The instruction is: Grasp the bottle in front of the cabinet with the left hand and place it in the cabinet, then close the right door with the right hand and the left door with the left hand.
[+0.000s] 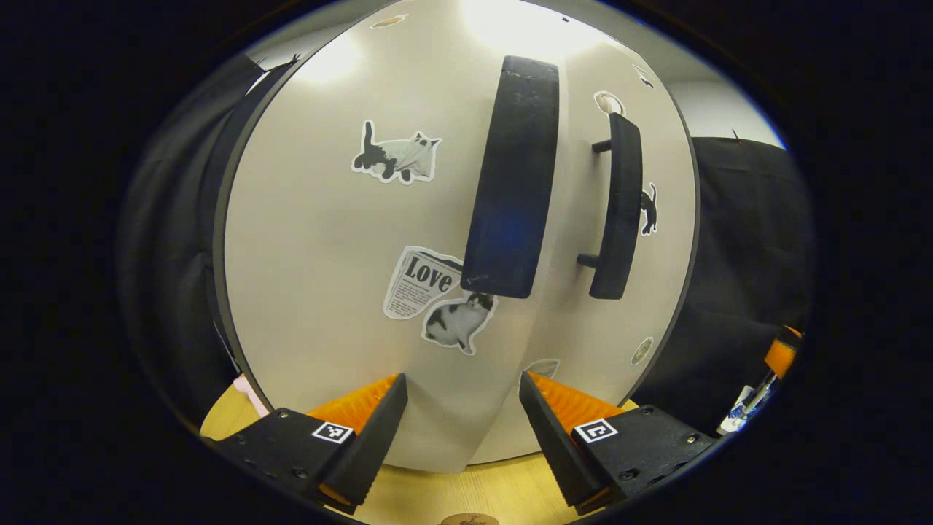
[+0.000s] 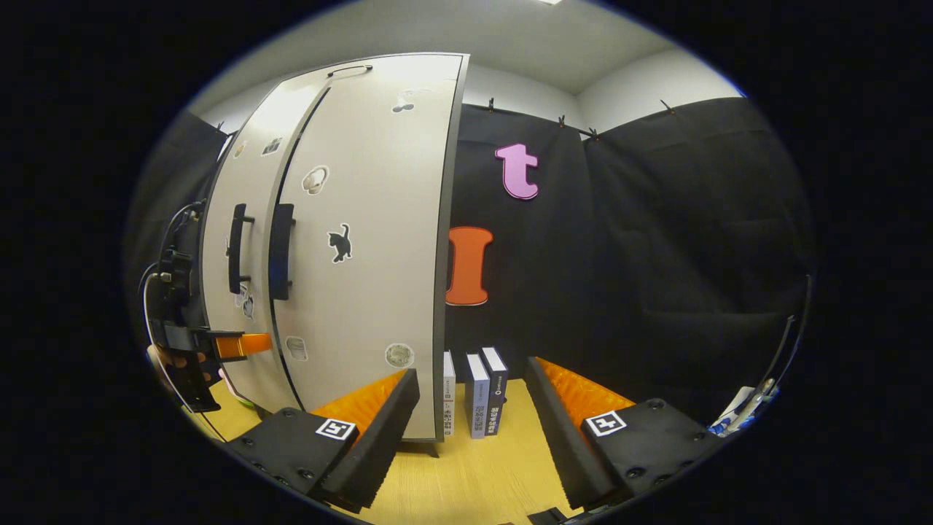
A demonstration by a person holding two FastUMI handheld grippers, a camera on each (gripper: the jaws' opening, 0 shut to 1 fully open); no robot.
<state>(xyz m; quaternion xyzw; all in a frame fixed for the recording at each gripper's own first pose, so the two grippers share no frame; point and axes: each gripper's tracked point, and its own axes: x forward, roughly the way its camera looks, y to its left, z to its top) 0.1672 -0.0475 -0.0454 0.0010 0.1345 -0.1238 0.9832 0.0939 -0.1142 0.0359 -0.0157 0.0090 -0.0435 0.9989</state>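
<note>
The white cabinet's left door (image 1: 328,240), covered with cat stickers, stands close in front of my left gripper (image 1: 461,386). The gripper is open with nothing between its fingers, which are almost at the door's lower part. The left door's black handle (image 1: 514,179) is straight above, and the right door's handle (image 1: 619,204) lies just beyond it. The left door's free edge looks slightly proud of the right door (image 1: 583,328). In the right gripper view my right gripper (image 2: 470,379) is open and held back from the right door (image 2: 364,219). The left gripper (image 2: 251,344) is against the left door (image 2: 219,189). The doors hide the cabinet's inside.
Three upright books (image 2: 477,394) stand on the wooden table (image 2: 466,474) just right of the cabinet. Black cloth walls close the booth behind and to the right. A hand (image 2: 175,361) and cables hold the left gripper at the far left.
</note>
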